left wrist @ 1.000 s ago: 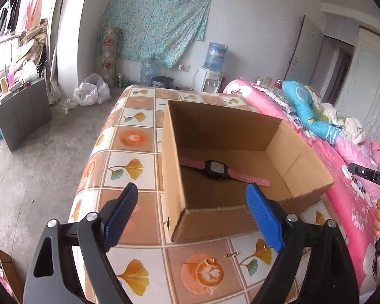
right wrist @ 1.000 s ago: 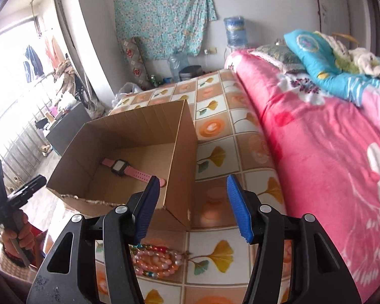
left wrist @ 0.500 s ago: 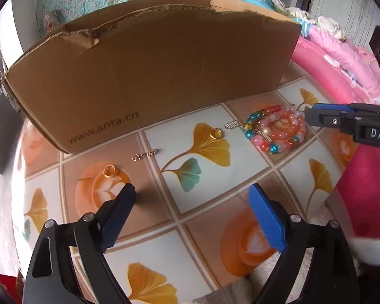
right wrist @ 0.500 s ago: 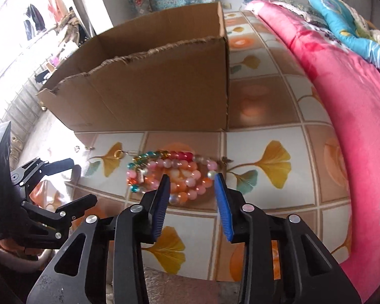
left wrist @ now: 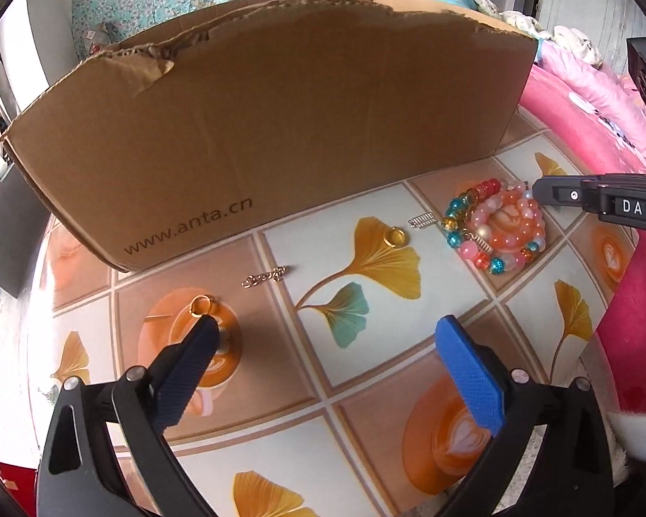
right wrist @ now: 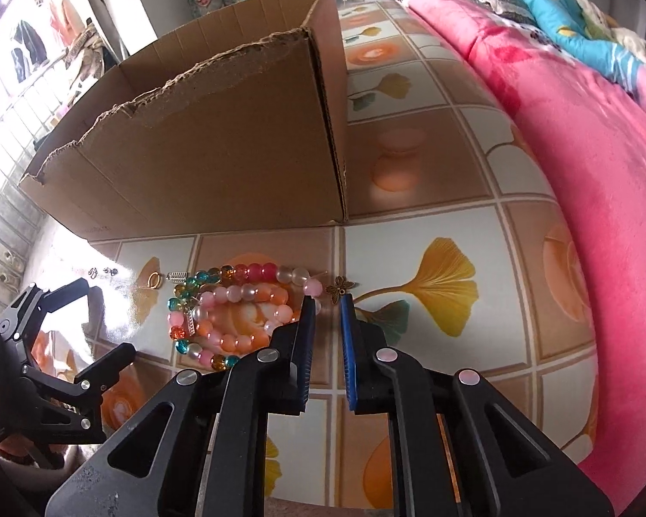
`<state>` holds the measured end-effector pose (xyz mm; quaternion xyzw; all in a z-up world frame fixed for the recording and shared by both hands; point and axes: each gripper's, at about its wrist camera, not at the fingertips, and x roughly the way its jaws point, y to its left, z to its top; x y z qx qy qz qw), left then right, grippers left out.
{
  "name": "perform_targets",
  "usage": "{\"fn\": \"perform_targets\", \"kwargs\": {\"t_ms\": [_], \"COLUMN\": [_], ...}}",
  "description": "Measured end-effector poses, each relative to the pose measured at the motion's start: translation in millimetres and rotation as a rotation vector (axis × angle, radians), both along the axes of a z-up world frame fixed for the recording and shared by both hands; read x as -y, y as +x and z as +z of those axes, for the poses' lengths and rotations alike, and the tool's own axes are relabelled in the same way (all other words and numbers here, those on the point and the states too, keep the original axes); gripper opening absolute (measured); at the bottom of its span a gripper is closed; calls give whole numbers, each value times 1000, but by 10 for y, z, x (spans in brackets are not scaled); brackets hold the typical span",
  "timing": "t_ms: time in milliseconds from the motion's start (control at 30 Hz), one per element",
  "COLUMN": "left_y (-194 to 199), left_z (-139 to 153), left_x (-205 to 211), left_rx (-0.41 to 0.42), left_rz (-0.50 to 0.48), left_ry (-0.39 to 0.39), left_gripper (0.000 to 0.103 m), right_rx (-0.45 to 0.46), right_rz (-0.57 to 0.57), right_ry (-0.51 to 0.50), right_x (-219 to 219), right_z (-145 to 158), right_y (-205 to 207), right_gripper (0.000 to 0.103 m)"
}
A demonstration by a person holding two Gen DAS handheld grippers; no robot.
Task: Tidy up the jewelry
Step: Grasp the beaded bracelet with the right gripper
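A pile of bead bracelets [left wrist: 497,226] in pink, orange and teal lies on the tiled table in front of the cardboard box [left wrist: 280,120]; it also shows in the right wrist view [right wrist: 237,310]. My right gripper [right wrist: 326,301] is nearly shut, its tips straddling the right edge of the beads beside a bronze butterfly charm [right wrist: 342,288]. My left gripper [left wrist: 323,336] is wide open and low over the table. A gold ring [left wrist: 201,305] lies by its left fingertip. A second gold ring [left wrist: 395,237], a small chain [left wrist: 265,277] and a silver clasp [left wrist: 422,219] lie between.
The box [right wrist: 202,142] stands just behind the jewelry, its inside hidden. A bed with a pink blanket [right wrist: 581,138] runs along the table's right side. The table edge is close below both grippers.
Both grippers have come down from above the box to the table in front of it. The right gripper's jaws have narrowed around the edge of the beads.
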<state>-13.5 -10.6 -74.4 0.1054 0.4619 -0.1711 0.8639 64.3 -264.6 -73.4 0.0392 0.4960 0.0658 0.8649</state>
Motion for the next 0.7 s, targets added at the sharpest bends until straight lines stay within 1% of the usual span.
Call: {"fn": "perform_targets", "kwargs": {"t_ms": [100, 233, 300, 367, 533, 600, 700], "left_y": [5, 13, 21, 17, 12, 10, -33], "left_z": [3, 20, 20, 19, 17, 42, 148], "left_x": [-9, 6, 11, 3, -26, -57, -115], "left_rx": [-7, -6, -7, -6, 7, 16, 43], "left_rz": [2, 0, -3, -7, -34, -35, -68], "left_ry": [4, 3, 3, 2, -9, -34, -126], "left_gripper": [99, 99, 99, 99, 99, 98, 91], "right_rx": [1, -14, -30, -44, -59, -64, -54], "right_rz": [-6, -8, -6, -13, -9, -16, -17], "right_ry": [26, 92, 75, 28, 14, 37, 89], "right_x": [28, 47, -12, -49, -76, -58, -50], "right_z": [38, 33, 2, -59, -95, -91, -14], "right_y": [7, 50, 60, 101, 136, 147, 108], "right_gripper": [11, 11, 11, 11, 7, 7, 7]}}
